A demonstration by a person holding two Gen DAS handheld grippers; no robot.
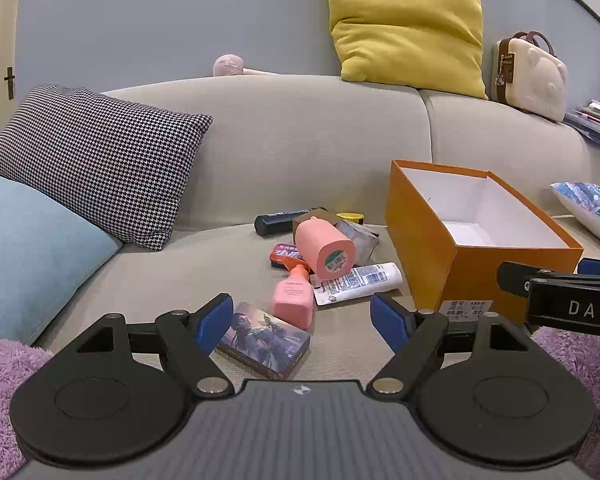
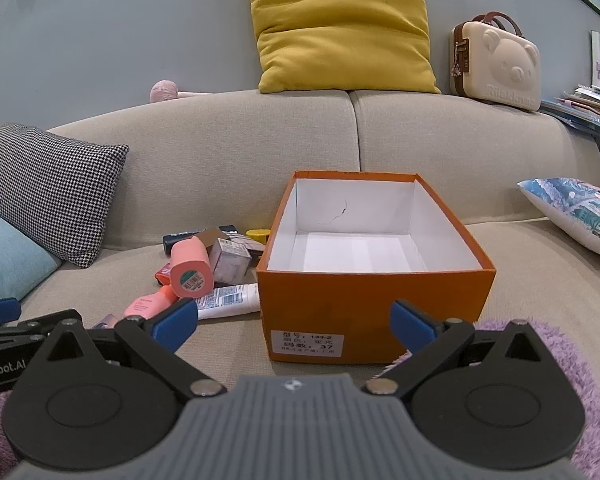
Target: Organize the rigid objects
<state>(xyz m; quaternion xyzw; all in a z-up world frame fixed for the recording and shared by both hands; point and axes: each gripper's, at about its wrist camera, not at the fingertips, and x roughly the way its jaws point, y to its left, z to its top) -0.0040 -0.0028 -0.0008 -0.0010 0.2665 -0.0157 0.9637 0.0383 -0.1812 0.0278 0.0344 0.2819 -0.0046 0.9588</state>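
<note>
Left gripper (image 1: pixel 302 322) and right gripper (image 2: pixel 294 322), both spread apart, face a beige sofa (image 2: pixel 228 148) bearing an orange shoebox (image 2: pixel 376 308), scattered toiletries and cushions against a grey-blue wall (image 2: pixel 140 20).

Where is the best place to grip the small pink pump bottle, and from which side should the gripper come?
Probably across the flat body of the small pink pump bottle, not its orange pump. It lies flat, base toward the open left gripper, so come from above, fingers closing on its two long sides.
</note>
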